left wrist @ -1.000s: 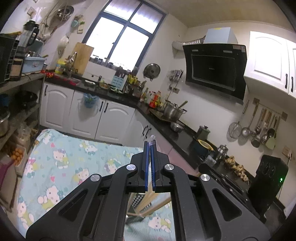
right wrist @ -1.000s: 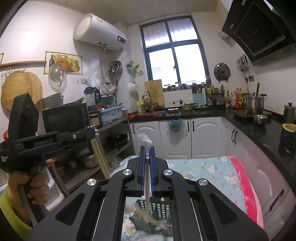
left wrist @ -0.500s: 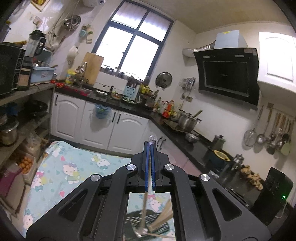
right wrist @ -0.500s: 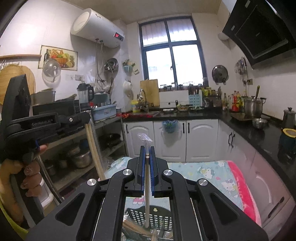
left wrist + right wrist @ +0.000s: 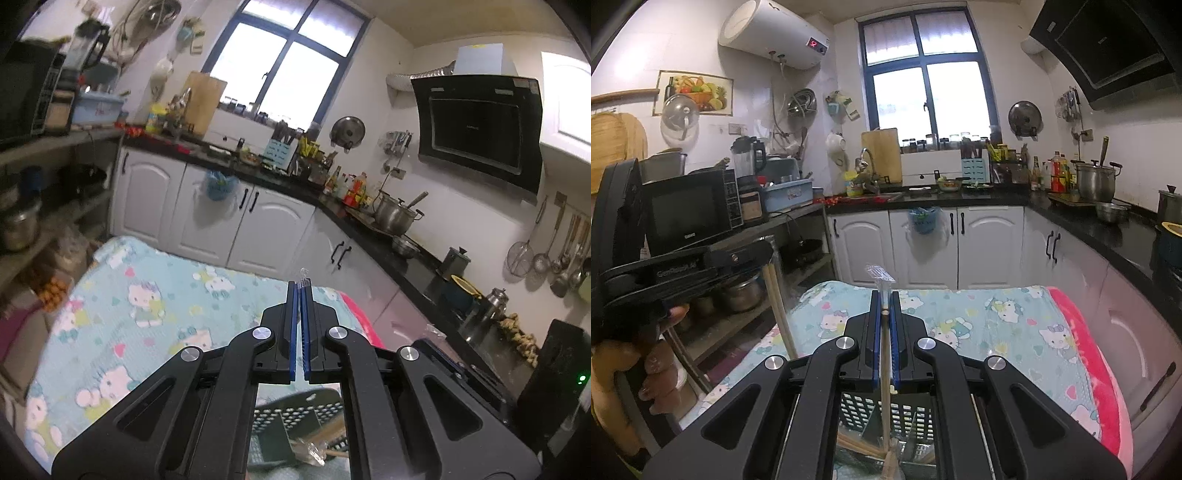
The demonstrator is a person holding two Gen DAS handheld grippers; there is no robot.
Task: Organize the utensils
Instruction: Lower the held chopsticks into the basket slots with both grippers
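basket [image 5: 886, 417] nearer; chopstick [image 5: 884, 369] upright

The surface [image 5: 997, 332] wears a pale turquoise cloth printed with white cartoon cats, edged in bright pink on its right. Near the cloth's front edge sits a black perforated utensil basket [image 5: 886, 410]. Each black gripper [image 5: 884, 306] carries blue pads.

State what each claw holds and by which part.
Right claw: shut on wrapped wooden chopsticks near their top end, wrapper tip poking out above. Left claw: shut on a clear wrapper; its contents cannot be told.
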